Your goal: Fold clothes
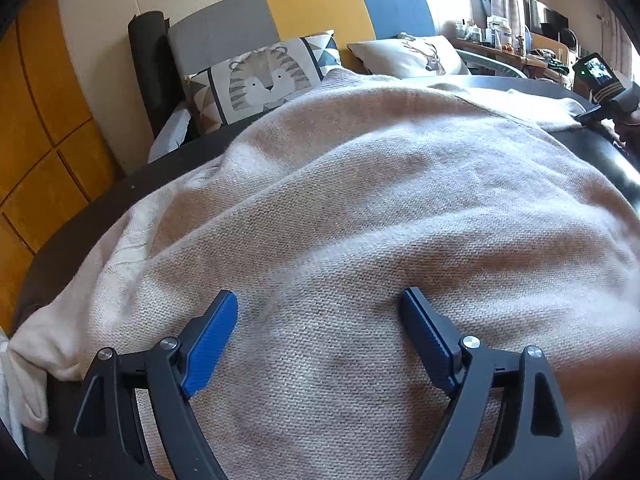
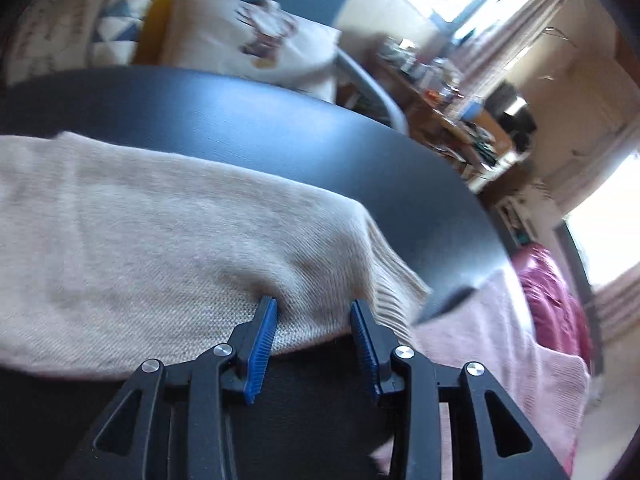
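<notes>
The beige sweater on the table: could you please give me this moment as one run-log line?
beige sweater: spread on dark table | left claw: open above sweater | right claw: open, straddling sweater edge near ribbed hem

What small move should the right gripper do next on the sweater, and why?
Probably close the right gripper on the near edge of the sweater. Its jaws stand part open with that edge between the pads, beside the ribbed hem, but it is not clamped yet. The left gripper hangs open over the cloth, holding nothing, so a fold needs this grip first.

tiger cushion [image 1: 260, 80] | deer cushion [image 1: 412, 56] | dark round table [image 2: 280, 120] | pink blanket [image 2: 500, 360]
</notes>
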